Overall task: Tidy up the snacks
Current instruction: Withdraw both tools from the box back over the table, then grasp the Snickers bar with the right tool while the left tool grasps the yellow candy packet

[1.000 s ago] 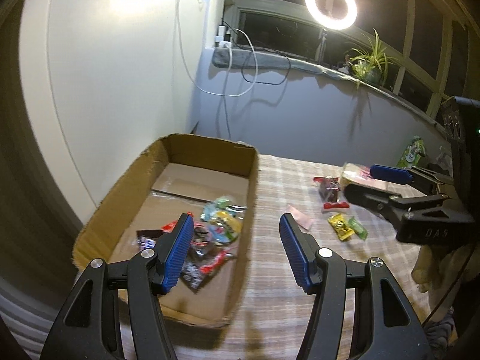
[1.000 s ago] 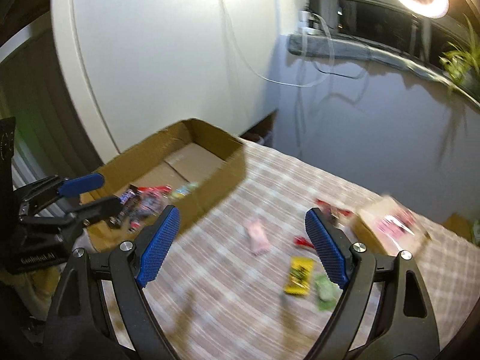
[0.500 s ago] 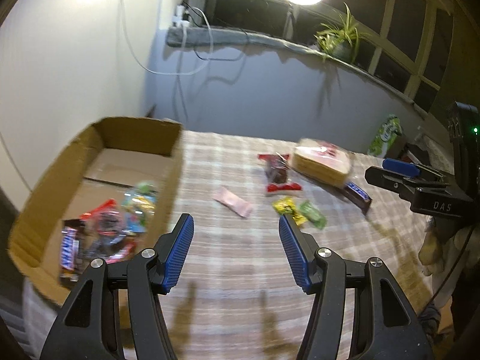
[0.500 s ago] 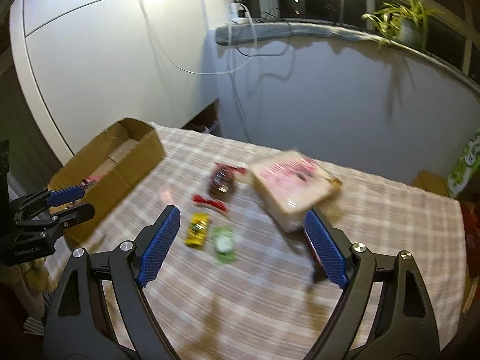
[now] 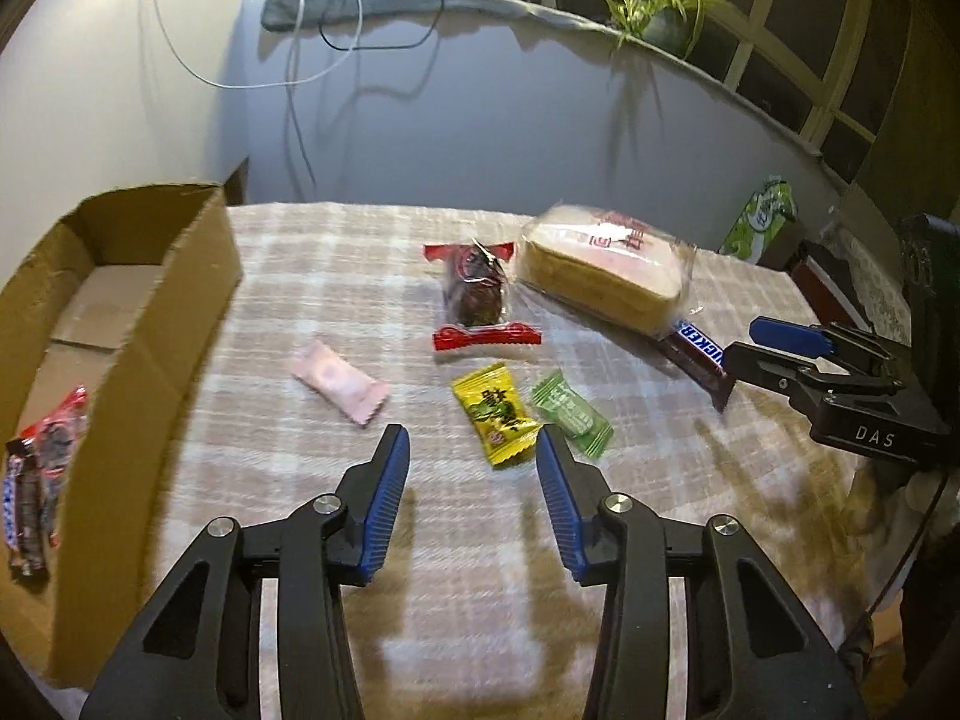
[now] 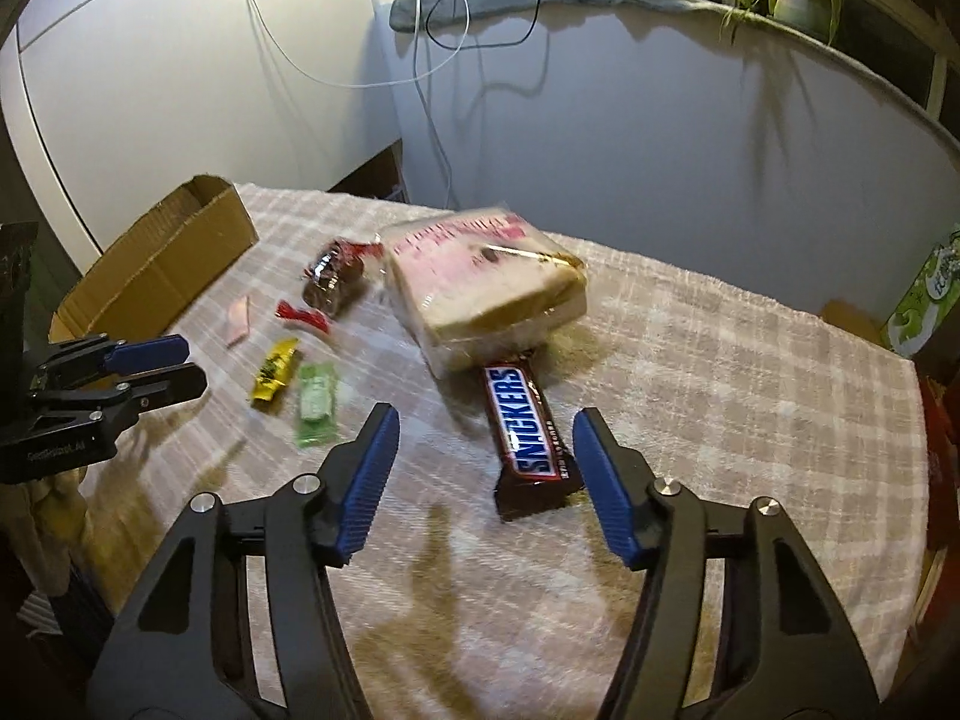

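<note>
Loose snacks lie on the checked cloth: a yellow packet, a green packet, a pink packet, a red-ended dark snack, wrapped bread and a Snickers bar. My left gripper hovers just short of the yellow packet, jaws closing with nothing between them. My right gripper hangs over the near end of the Snickers bar, jaws closing, pads apart from the wrapper. A cardboard box at the left holds several snacks.
A green carton stands at the table's far right edge. Behind the table runs a grey wall with dangling cables and a potted plant on the sill. The box sits at the far left in the right wrist view.
Both grippers swung right, away from the box, and dropped towards the loose snacks. Both pairs of jaws have narrowed. The left now faces the yellow packet, the right the Snickers bar.
</note>
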A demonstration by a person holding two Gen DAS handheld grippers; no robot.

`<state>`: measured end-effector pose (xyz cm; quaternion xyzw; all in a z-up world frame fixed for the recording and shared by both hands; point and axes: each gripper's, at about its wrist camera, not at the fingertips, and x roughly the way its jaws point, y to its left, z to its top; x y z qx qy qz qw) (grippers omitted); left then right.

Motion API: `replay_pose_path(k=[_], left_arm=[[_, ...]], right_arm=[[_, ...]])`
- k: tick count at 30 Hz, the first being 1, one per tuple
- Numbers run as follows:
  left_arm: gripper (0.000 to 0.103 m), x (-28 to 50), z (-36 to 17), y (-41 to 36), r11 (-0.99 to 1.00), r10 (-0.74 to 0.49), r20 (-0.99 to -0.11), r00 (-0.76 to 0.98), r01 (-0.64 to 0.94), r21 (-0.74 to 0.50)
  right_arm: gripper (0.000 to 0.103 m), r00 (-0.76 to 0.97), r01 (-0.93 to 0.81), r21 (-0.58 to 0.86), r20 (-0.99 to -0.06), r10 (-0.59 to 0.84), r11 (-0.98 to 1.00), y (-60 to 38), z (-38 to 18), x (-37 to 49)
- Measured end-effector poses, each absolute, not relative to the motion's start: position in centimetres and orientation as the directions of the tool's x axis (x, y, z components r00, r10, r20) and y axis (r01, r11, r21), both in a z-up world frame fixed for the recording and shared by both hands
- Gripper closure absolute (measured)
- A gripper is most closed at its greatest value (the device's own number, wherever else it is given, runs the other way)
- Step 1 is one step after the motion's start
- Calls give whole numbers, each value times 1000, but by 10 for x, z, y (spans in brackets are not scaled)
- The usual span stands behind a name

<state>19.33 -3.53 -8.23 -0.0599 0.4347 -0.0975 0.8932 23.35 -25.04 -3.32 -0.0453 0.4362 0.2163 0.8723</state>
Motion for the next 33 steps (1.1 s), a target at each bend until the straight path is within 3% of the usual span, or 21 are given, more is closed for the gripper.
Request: replay_pose_path(k=[14, 16, 25, 28, 33], left_arm=[[69, 220, -104, -59, 983, -182, -809, 560, 121, -138], [73, 222, -107, -61, 984, -174, -812, 557, 120, -128], [83, 224, -109, -74, 990, -117, -805, 582, 131, -50], [87, 222, -110, -77, 990, -101, -800, 591, 139, -22], [91, 222, -110, -74, 990, -107, -800, 590, 134, -35]], right_arm=[[42, 491, -427, 108, -806, 330, 898, -254, -59, 260], [49, 482, -433, 109, -810, 333, 895, -252, -61, 262], [61, 463, -450, 95, -825, 323, 888, -239, -68, 267], [73, 455, -450, 91, -833, 316, 888, -236, -72, 267], [73, 459, -438, 94, -832, 312, 894, -235, -71, 265]])
